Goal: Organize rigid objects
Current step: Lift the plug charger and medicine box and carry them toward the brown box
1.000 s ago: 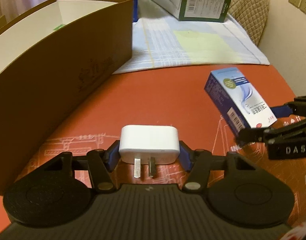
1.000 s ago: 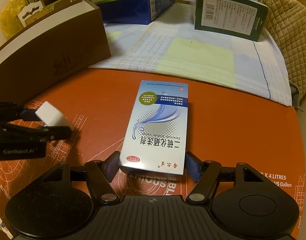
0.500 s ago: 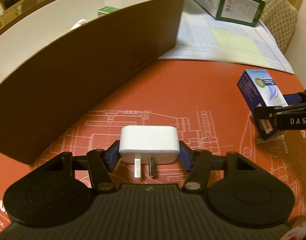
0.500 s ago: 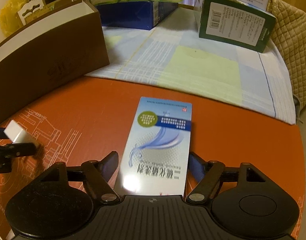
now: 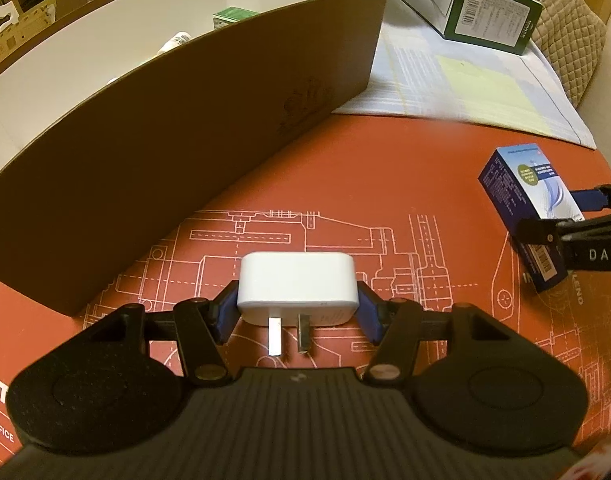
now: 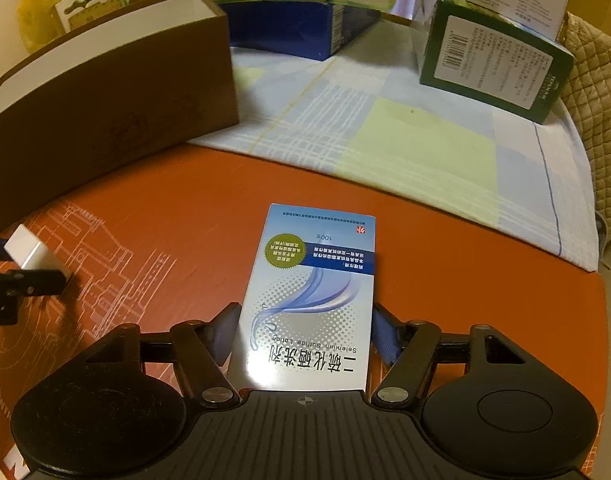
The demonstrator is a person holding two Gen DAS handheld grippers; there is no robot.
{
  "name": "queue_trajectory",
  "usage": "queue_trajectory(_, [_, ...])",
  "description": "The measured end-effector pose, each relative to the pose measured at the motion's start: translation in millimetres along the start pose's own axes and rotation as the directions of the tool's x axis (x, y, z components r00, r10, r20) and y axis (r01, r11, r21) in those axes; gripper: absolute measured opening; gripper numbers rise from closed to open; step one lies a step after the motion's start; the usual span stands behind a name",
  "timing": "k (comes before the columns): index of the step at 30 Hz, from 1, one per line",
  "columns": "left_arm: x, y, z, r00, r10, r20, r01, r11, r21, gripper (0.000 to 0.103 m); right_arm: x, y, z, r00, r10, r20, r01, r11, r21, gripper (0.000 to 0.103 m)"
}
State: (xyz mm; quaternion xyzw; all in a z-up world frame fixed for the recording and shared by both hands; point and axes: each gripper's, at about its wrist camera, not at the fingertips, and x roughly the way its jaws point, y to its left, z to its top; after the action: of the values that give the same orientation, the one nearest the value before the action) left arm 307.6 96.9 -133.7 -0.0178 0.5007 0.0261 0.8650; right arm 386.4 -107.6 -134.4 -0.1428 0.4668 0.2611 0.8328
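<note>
The left gripper point(image 5: 297, 306) pinched a white plug point(image 5: 297, 288) above the worktop point(image 5: 345, 184), near the brown box point(image 5: 177, 120), apparently its destination; the right gripper point(image 6: 305, 340) clamped a lotion carton point(image 6: 313, 292).

Black left gripper point(image 5: 297, 312) and right gripper point(image 6: 305, 336): ribbed bodies, round side discs, blue finger pads point(image 5: 224, 312), silver pivot screws point(image 5: 205, 371); white "DAS" lettering on right.

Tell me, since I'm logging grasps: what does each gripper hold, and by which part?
The left gripper clamps the white plug adapter by its two short sides. The right gripper grips the blue lotion box by its long side faces, near one end.
</note>
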Motion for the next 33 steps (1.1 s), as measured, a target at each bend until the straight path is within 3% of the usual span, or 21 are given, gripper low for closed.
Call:
queue_trajectory(16, [-16,-6,-12,1.0,-0.022,0.002,0.022,1.0,0.008,0.055,-23,14,-13,0.997,0.074,0.021,-0.073,0.996,-0.042,0.063])
queue_trajectory(33, [-55,1,-12,0.998,0.0,0.065,0.003,0.999,-0.044,0.055,-52,41,0,0.977,0.185,0.105,-0.171,0.977,-0.129,0.063])
